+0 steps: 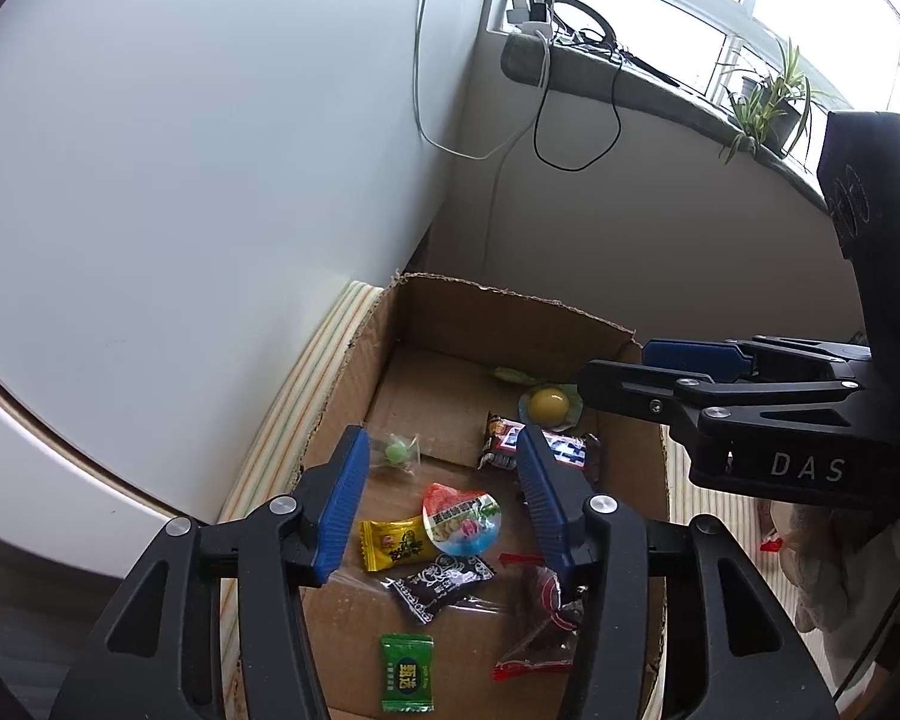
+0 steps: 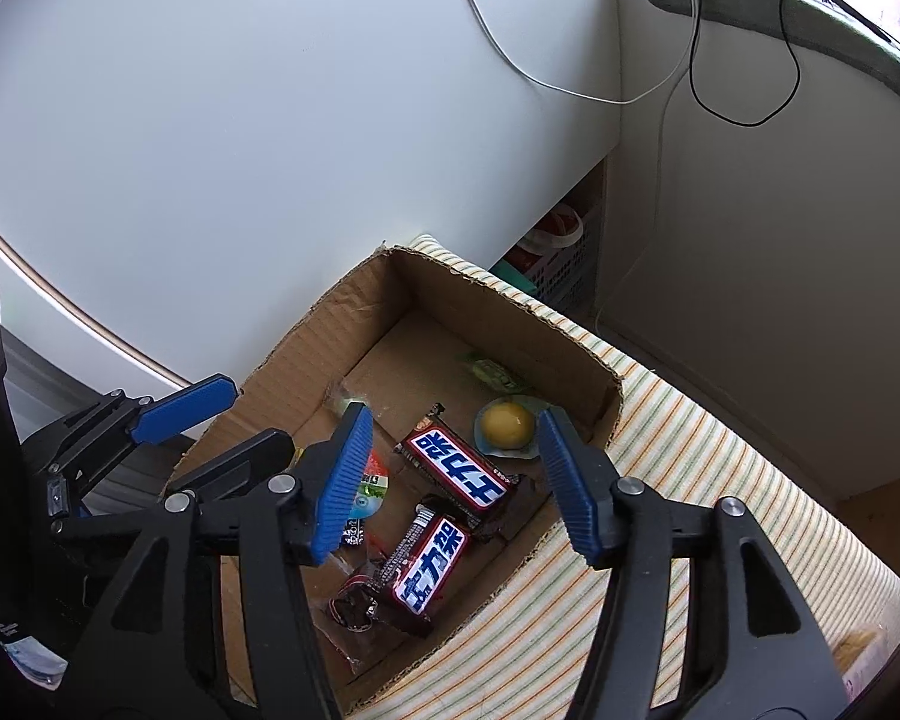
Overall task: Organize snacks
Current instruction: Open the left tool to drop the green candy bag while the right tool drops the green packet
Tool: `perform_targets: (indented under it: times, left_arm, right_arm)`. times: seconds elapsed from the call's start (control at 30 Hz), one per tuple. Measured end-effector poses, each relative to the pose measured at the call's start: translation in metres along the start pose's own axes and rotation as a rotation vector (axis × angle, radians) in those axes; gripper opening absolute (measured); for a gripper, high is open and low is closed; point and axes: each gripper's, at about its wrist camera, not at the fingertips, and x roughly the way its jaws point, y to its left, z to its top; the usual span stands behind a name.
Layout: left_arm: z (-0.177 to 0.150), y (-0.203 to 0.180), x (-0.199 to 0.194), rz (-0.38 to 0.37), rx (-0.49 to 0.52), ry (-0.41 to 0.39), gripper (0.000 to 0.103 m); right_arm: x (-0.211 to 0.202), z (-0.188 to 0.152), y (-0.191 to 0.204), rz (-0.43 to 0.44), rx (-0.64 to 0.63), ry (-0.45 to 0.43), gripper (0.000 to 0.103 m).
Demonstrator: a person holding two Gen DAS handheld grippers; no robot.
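Note:
An open cardboard box holds several snacks. My left gripper hangs open over it with nothing between its pads. Below it lie a round jelly cup, a yellow candy, a black-wrapped candy, a green packet, a red wrapper and a green sweet in clear wrap. My right gripper is open too, above two chocolate bars and a yellow jelly. The left gripper shows at the box's left edge.
The box sits on a striped cloth against a white wall. Cables hang from a windowsill with a potted plant. A plastic basket stands in the gap behind. A gloved hand holds the right gripper.

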Motion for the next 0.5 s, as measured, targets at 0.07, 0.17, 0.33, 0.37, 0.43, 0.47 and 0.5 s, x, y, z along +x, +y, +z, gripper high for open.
perform_targets:
  times: [0.07,0.17,0.33,0.37,0.43,0.47,0.5]
  left_arm:
    - [-0.001,-0.002,-0.002,0.000,0.007,-0.004,0.050]
    - [-0.002,-0.005,-0.006,-0.005,0.013,-0.008,0.050]
    - [-0.003,-0.010,-0.012,-0.016,0.012,-0.015,0.050]
    - [-0.004,-0.011,-0.013,-0.019,0.015,-0.018,0.050]
    - [-0.004,-0.014,-0.016,-0.025,0.017,-0.024,0.050]
    - [-0.005,-0.016,-0.019,-0.030,0.017,-0.028,0.050]
    - [-0.006,-0.017,-0.021,-0.035,0.018,-0.031,0.050]
  right_arm:
    - [-0.004,-0.002,-0.003,-0.004,0.011,-0.006,0.066]
    - [-0.014,-0.007,-0.009,-0.008,0.031,-0.024,0.075]
    - [-0.029,-0.015,-0.017,-0.015,0.063,-0.036,0.075]
    - [-0.033,-0.017,-0.018,-0.019,0.068,-0.041,0.075]
    - [-0.043,-0.023,-0.022,-0.026,0.076,-0.052,0.075]
    - [-0.048,-0.026,-0.024,-0.028,0.078,-0.057,0.075]
    - [-0.054,-0.029,-0.026,-0.033,0.081,-0.062,0.075]
